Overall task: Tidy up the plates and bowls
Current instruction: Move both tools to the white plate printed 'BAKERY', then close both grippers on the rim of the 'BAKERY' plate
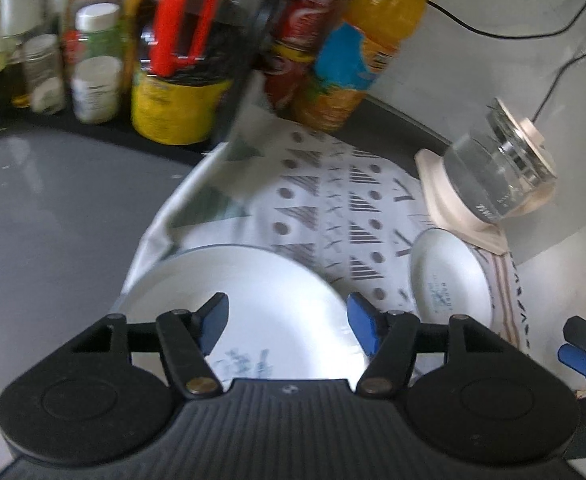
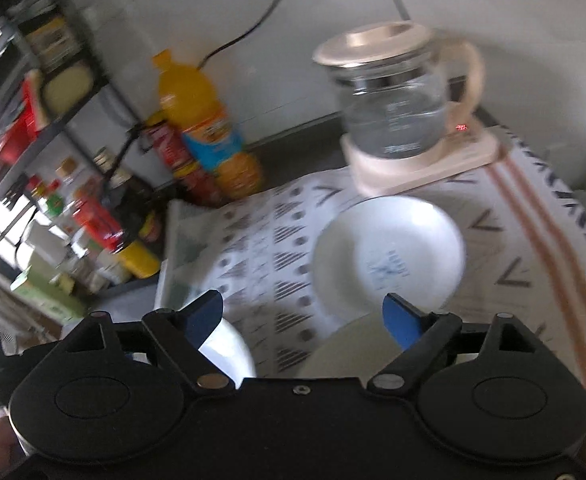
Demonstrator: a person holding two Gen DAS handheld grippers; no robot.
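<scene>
On the patterned cloth (image 1: 325, 200) near the table's back edge, a white plate (image 1: 245, 304) and a bowl (image 2: 389, 256) lie apart, neither gripped, under the spread left tool (image 1: 289, 322) and right tool (image 2: 305, 316), so a fresh grasp is judged next.

I see 2 white dishes on the patterned cloth (image 1: 333, 216). Nearest to my left cam: a big white plate (image 1: 253, 300), lying flat, right way up, faint blue print on its face, near the cloth's left edge. To its right, apart from it, a white bowl (image 1: 449, 276) w/ small blue print inside, upright, empty, just in front of the kettle base. In the right cam the bowl (image 2: 389, 252) sits mid-cloth; a 2nd pale rim (image 2: 349, 348) just below it, partly hidden, can't tell what it is.
</scene>
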